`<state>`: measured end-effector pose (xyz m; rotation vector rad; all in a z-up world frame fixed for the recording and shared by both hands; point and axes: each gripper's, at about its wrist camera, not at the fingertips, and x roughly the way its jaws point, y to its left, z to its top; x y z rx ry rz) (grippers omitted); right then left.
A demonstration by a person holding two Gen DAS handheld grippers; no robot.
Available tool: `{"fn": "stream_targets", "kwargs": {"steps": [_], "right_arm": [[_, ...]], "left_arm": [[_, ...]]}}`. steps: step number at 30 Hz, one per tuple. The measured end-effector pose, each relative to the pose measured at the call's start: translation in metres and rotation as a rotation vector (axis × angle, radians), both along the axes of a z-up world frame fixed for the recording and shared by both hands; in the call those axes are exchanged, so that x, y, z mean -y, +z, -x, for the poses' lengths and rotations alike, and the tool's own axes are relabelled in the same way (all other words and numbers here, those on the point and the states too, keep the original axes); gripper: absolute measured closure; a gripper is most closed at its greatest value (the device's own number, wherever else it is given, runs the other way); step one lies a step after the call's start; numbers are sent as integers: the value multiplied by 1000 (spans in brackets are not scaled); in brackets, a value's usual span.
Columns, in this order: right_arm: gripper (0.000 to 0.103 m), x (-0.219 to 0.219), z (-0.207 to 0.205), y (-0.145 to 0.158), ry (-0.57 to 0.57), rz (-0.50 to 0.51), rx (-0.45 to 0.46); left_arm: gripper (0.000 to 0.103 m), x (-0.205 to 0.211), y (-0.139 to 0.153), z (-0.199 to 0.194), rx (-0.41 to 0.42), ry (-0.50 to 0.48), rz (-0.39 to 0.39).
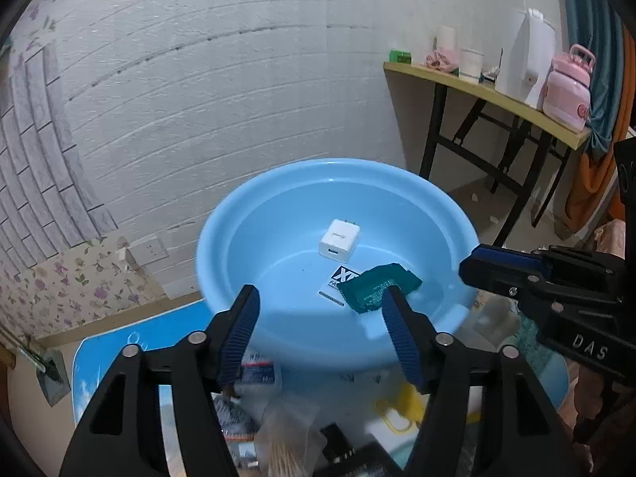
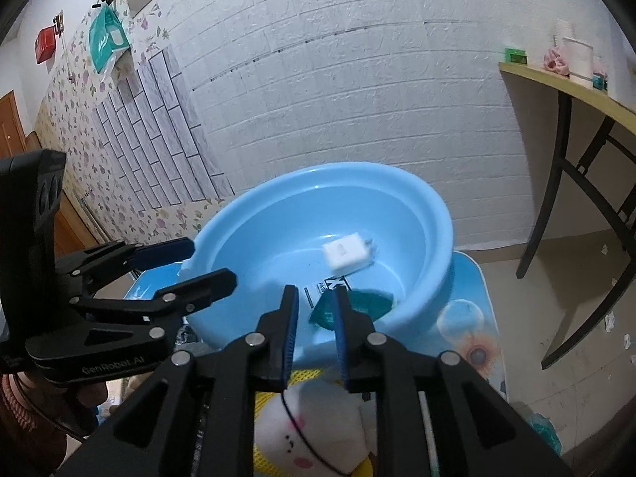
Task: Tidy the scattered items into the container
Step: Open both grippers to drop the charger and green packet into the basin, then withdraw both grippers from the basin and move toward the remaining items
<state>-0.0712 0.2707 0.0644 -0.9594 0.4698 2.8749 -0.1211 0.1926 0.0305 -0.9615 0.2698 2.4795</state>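
Note:
A light blue basin (image 1: 278, 206) (image 2: 254, 222) stands on a blue patterned table. Inside it lie a white charger plug (image 1: 339, 237) (image 2: 348, 256), a dark green packet (image 1: 377, 287) (image 2: 357, 306) and a black-and-white label (image 1: 342, 276). My left gripper (image 1: 320, 310) is open and empty, just above the basin's near rim. My right gripper (image 2: 316, 310) is open and empty, with a narrow gap between its fingers, over the basin's near edge. It shows at the right in the left wrist view (image 1: 501, 262). The left gripper shows at the left in the right wrist view (image 2: 187, 262).
Scattered items lie on the table below the grippers: a white plush toy (image 2: 318, 429) on a yellow mesh bag, a packet of sticks (image 1: 286, 441), a yellow item (image 1: 397, 409), small packets (image 1: 258, 369). A wooden side table (image 1: 497, 91) with a kettle and pink bottle stands at the right.

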Motion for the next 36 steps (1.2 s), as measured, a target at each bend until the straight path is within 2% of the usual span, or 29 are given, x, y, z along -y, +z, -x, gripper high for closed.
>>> {"fn": "stream_targets", "kwargs": {"steps": [5, 8, 15, 17, 18, 22, 28, 36], "right_arm": [[82, 10, -19, 10, -23, -7, -2], [72, 16, -30, 11, -55, -13, 11], [65, 37, -56, 10, -60, -29, 52], [60, 42, -60, 13, -59, -33, 59], [58, 45, -62, 16, -56, -42, 56], [48, 54, -72, 23, -63, -63, 27], [46, 65, -79, 23, -61, -83, 36], [31, 60, -81, 14, -82, -73, 64]], "left_arm": [[22, 18, 3, -23, -1, 23, -31], [21, 26, 3, -36, 0, 38, -26], [20, 48, 6, -68, 15, 66, -34], [8, 55, 9, -75, 5, 89, -35], [6, 62, 11, -79, -2, 115, -38], [5, 76, 13, -86, -3, 151, -57], [5, 90, 10, -96, 12, 175, -55], [5, 95, -2, -106, 46, 180, -53]]}}
